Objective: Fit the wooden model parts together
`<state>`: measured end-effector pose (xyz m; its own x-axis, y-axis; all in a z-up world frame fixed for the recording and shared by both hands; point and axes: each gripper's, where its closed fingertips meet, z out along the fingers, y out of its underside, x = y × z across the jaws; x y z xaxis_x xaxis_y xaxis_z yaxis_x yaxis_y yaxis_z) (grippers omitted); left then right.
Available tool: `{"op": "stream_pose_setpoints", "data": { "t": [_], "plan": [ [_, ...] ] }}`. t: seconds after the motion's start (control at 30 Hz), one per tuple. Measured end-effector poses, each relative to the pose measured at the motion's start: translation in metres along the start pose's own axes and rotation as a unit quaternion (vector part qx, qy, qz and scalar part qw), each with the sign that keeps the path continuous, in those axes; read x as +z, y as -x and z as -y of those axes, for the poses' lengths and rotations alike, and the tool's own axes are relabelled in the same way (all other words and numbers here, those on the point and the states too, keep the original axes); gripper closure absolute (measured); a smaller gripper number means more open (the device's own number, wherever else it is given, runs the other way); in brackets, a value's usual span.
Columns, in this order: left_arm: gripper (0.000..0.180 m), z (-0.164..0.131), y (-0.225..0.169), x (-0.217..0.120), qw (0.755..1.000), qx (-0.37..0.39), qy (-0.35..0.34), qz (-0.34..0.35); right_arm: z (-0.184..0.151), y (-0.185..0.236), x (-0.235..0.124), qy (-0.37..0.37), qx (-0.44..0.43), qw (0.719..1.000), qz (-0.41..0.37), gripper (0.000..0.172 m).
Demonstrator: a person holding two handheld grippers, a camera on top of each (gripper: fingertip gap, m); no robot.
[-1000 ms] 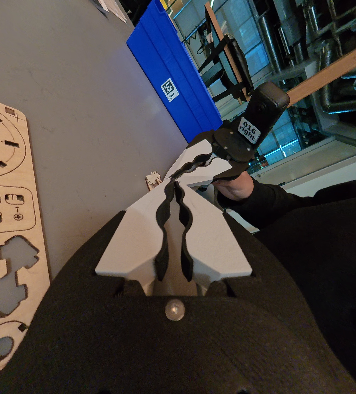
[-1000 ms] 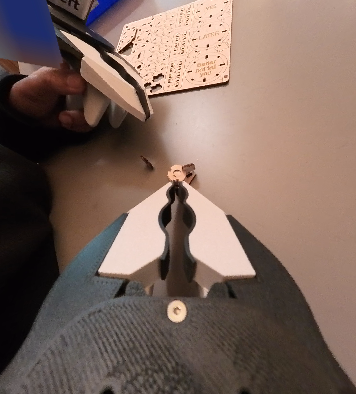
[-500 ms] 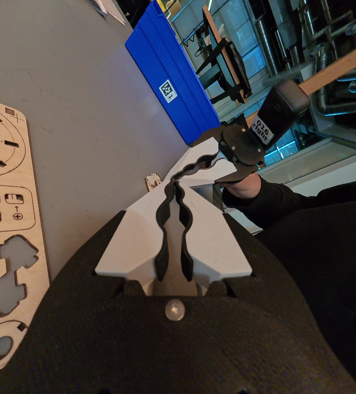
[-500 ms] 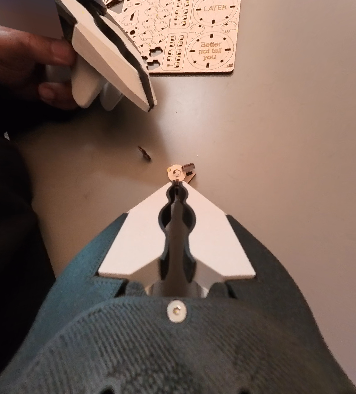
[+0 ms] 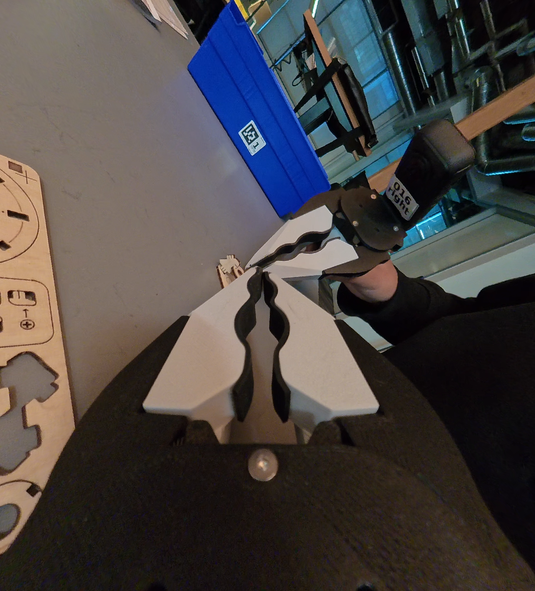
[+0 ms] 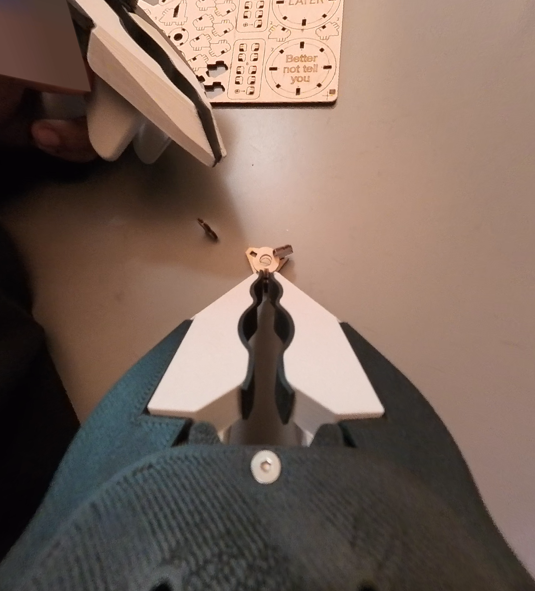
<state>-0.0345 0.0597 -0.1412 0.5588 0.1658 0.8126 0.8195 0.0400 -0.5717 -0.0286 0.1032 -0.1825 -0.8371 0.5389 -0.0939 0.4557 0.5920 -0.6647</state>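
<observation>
We see the left gripper (image 6: 216,160) at far left, above the table, jaws together, nothing visible between them. Next, a loose dark wooden bit (image 6: 207,228) lies alone. Centre: the right gripper (image 6: 264,276), jaws nearly closed, clamped on a thin tab of the small wooden assembly (image 6: 261,257), which sits low at the table, just past the fingertips. The two gripper tips are near each other. The laser-cut wooden sheet (image 6: 291,64) lies flat behind. The surface is a plain grey table (image 6: 419,224). A blue bin (image 5: 259,112) stands at its far edge, with pipes and shelving (image 5: 499,48) beyond.

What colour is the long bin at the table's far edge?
Bright blue bin, clearest in the left wrist view.
</observation>
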Motion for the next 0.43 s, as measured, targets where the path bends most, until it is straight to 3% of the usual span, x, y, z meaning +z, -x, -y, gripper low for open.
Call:
{"op": "stream_pose_setpoints", "data": {
  "t": [0.43],
  "plan": [
    [0.180,0.0004,-0.0008,-0.0007,1.000,-0.002,-0.002,-0.004,0.0001,0.0009,-0.0013,0.022,0.043,0.996,-0.073,0.172]
  ]
}}
